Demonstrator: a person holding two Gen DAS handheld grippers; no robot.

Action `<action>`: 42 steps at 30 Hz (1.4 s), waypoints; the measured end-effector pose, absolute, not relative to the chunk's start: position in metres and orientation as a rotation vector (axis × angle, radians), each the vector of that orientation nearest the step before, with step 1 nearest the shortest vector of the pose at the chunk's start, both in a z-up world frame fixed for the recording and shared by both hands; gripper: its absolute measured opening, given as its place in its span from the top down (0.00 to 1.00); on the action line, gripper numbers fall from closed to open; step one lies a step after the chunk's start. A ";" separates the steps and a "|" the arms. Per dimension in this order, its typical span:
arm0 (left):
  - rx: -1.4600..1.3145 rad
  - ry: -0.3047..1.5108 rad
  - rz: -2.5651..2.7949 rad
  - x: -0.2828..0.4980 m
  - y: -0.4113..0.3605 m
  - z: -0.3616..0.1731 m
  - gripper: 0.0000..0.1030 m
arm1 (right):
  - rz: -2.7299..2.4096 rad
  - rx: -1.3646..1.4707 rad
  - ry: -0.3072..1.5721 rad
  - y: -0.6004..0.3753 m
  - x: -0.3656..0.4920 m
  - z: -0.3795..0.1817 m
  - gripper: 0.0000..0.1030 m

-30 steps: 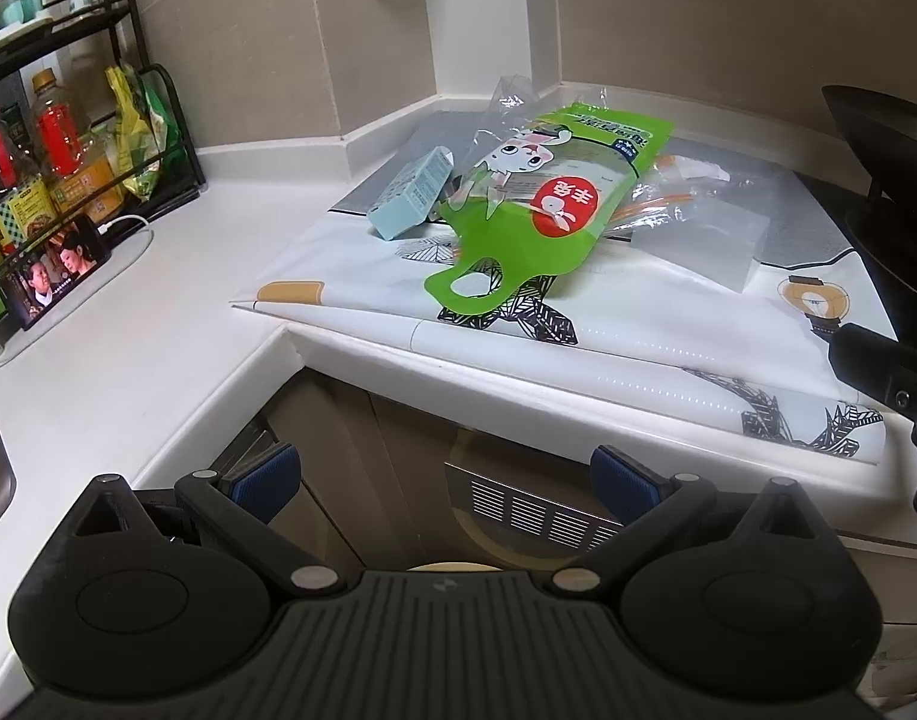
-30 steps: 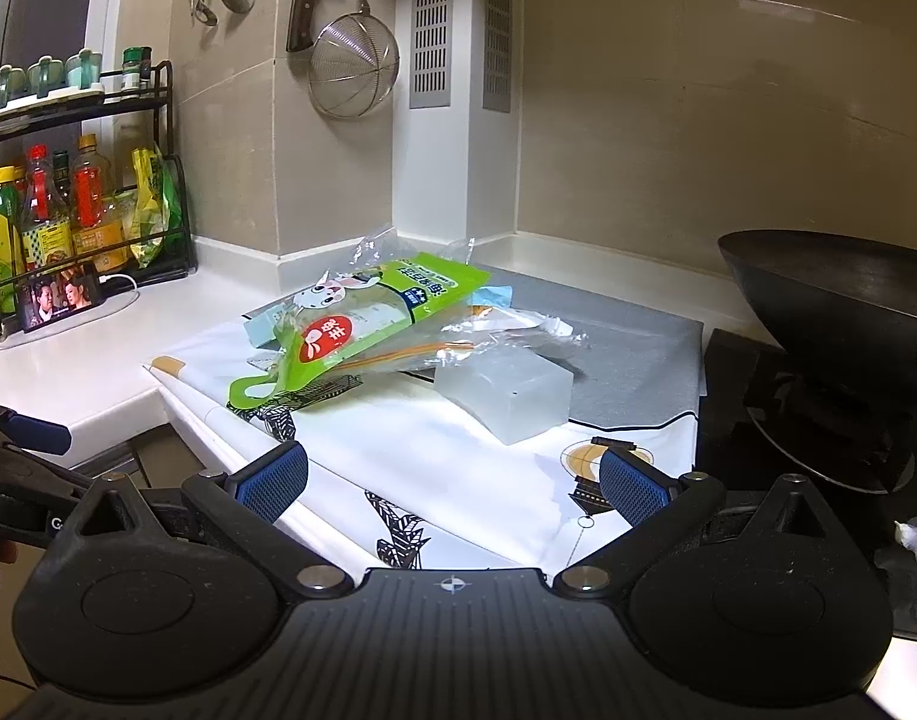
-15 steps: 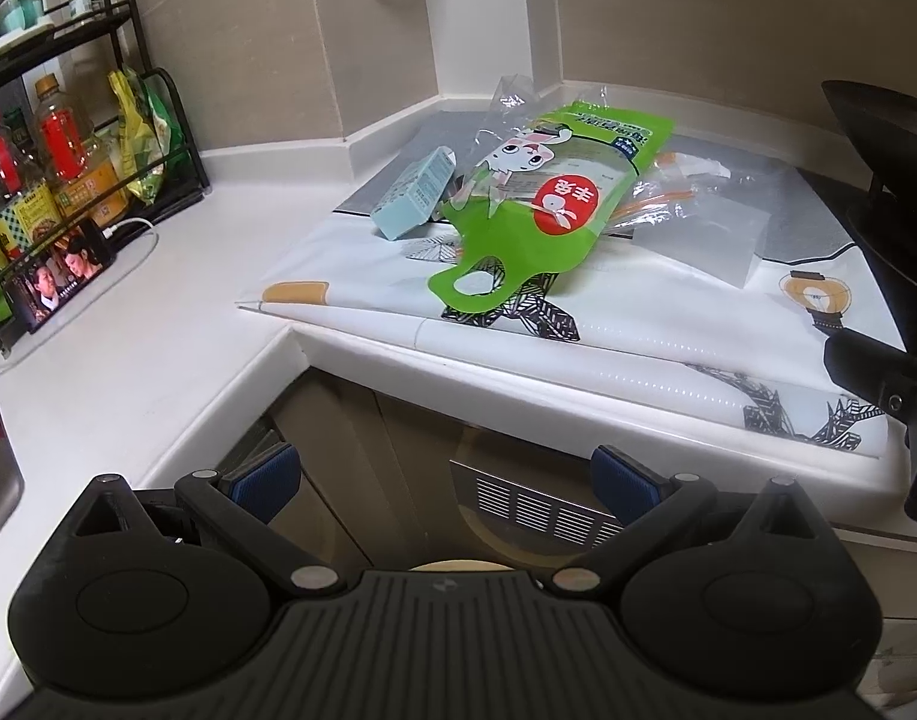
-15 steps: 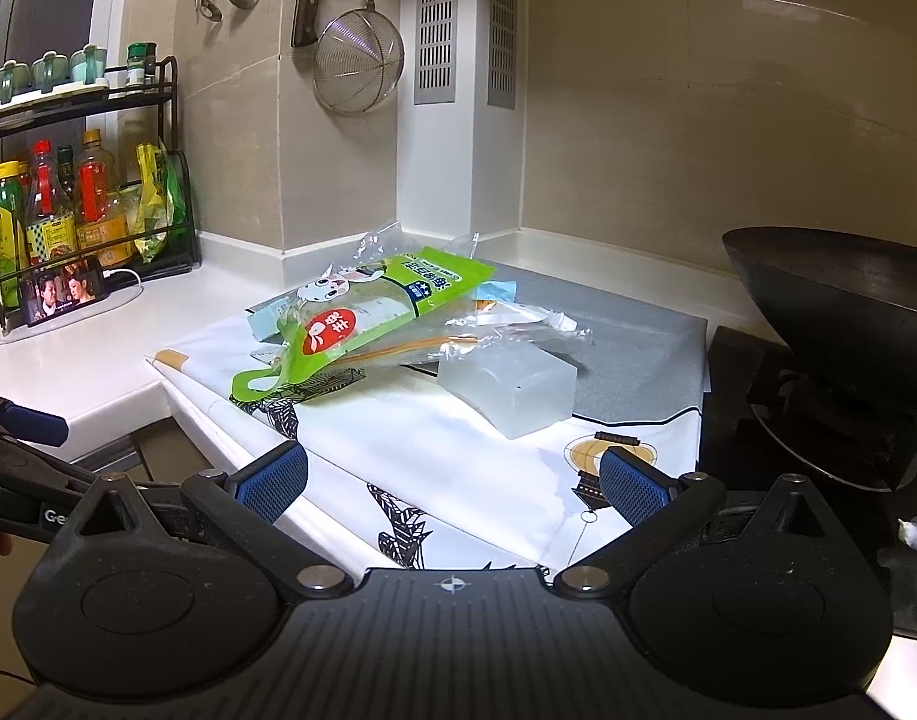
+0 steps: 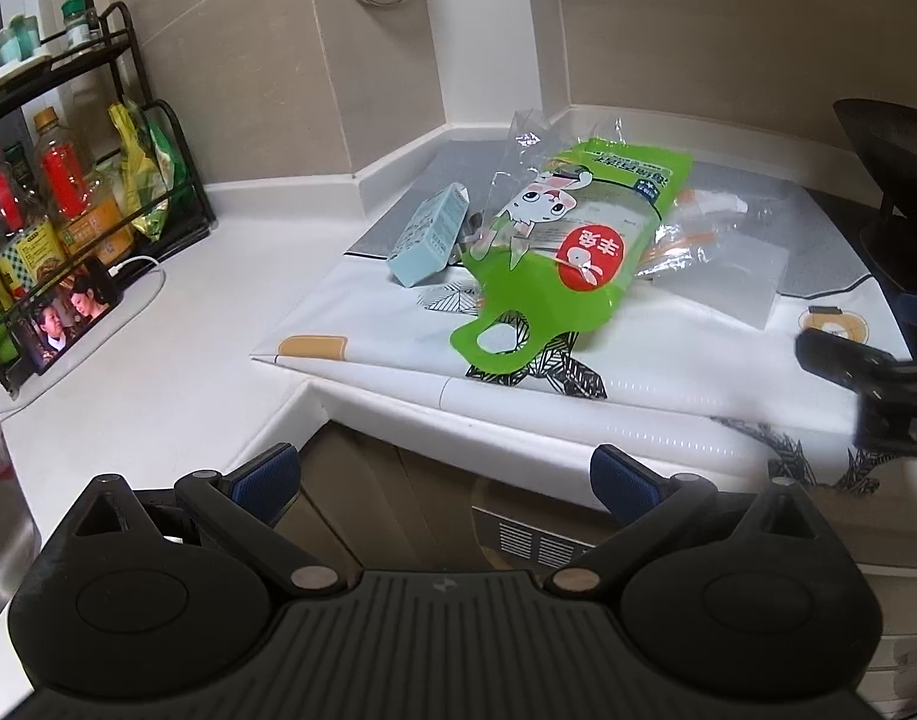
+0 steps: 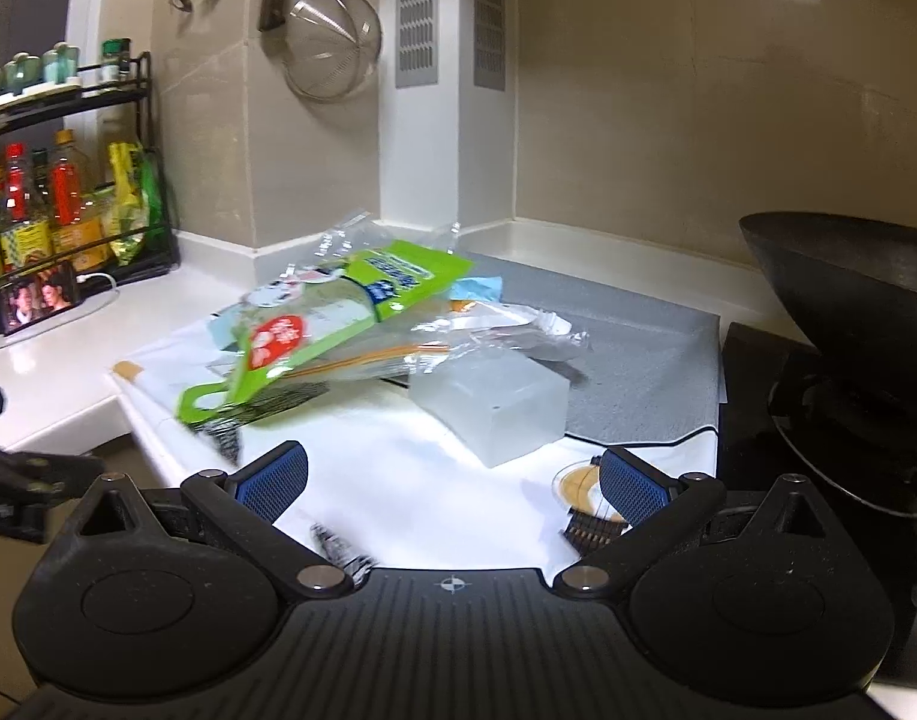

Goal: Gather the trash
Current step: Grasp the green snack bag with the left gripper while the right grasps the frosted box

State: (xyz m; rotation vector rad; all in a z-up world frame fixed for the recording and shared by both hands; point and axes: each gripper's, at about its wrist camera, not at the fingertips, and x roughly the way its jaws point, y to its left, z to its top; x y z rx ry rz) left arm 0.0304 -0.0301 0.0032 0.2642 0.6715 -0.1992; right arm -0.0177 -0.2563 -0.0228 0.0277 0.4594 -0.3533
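Note:
A pile of trash lies on a white patterned mat (image 5: 398,336) on the counter: a green plastic pouch (image 5: 578,252) with a rabbit print, a pale blue carton (image 5: 431,234), clear wrappers (image 5: 716,228) and a translucent plastic box (image 6: 494,402). The pouch (image 6: 320,330) also shows in the right wrist view. My left gripper (image 5: 443,483) is open and empty, off the counter's front edge, short of the pile. My right gripper (image 6: 452,483) is open and empty over the mat, just short of the box. The right gripper's finger shows at the right edge of the left wrist view (image 5: 860,366).
A black wok (image 6: 848,300) sits on the stove at the right. A black rack (image 5: 68,192) with bottles and a phone (image 5: 68,312) with its cable stand at the left. A strainer (image 6: 332,54) hangs on the wall. A cabinet front (image 5: 434,510) lies below the counter.
Both grippers have moved forward toward the pile and tilted up a little. The right gripper now hangs over the mat. Both stay open.

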 end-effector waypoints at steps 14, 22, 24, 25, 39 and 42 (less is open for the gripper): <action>0.289 0.713 -0.153 0.043 -0.029 -0.004 0.00 | -0.327 0.138 0.579 -0.327 0.071 -0.051 0.00; 0.254 0.684 -0.201 0.060 -0.046 0.014 0.00 | -0.202 0.119 0.612 -0.324 0.089 -0.055 0.00; 0.260 0.663 -0.229 0.068 -0.056 0.019 0.00 | -0.199 0.090 0.599 -0.324 0.089 -0.056 0.00; 0.271 0.659 -0.249 0.072 -0.062 0.022 0.00 | -0.194 0.080 0.598 -0.325 0.090 -0.056 0.00; 0.543 0.641 -0.429 0.125 -0.159 0.008 0.00 | -0.173 0.137 0.649 -0.338 0.096 -0.066 0.00; 0.565 0.674 -0.420 0.137 -0.167 0.003 0.00 | -0.174 0.132 0.651 -0.338 0.096 -0.066 0.00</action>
